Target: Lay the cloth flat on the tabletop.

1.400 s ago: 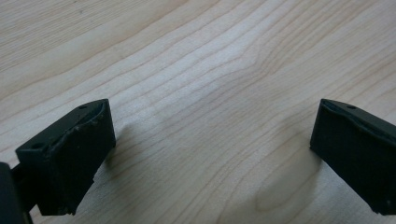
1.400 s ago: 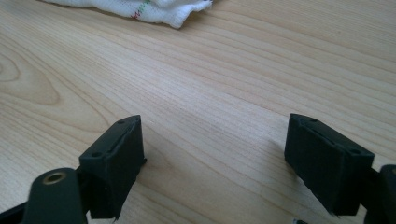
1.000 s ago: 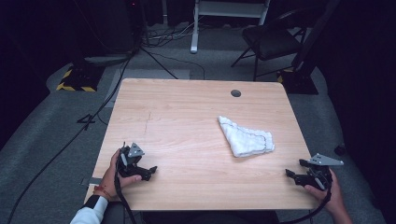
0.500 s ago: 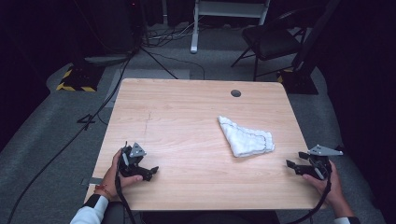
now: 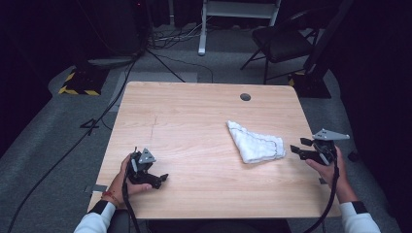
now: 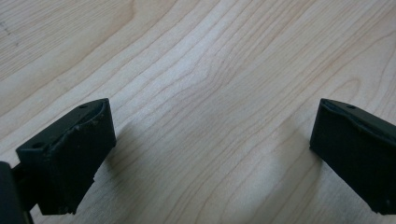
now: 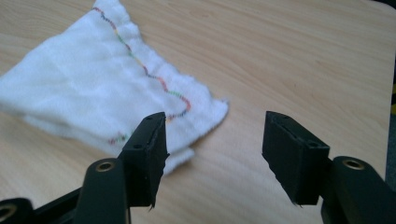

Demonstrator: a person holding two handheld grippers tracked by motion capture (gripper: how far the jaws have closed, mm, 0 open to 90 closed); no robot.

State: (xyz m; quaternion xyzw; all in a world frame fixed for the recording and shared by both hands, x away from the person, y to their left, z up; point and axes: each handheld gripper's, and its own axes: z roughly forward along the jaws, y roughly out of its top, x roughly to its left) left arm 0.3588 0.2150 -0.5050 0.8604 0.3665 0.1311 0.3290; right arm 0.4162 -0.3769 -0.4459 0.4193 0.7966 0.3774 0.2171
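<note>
Right claw [image 5: 300, 147] is hanging wide open just beside the cloth [image 5: 255, 145], which is lying folded on the table [image 5: 194, 116], right of centre. Left claw [image 5: 158, 178] is resting open over bare wood, well apart. Closing too shallow risks pinching only the top layer, so the fold could be dragged open.

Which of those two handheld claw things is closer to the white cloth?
The right gripper: its open jaws point at the white cloth near its edge. The left gripper sits open over bare table, well apart from the cloth.
</note>
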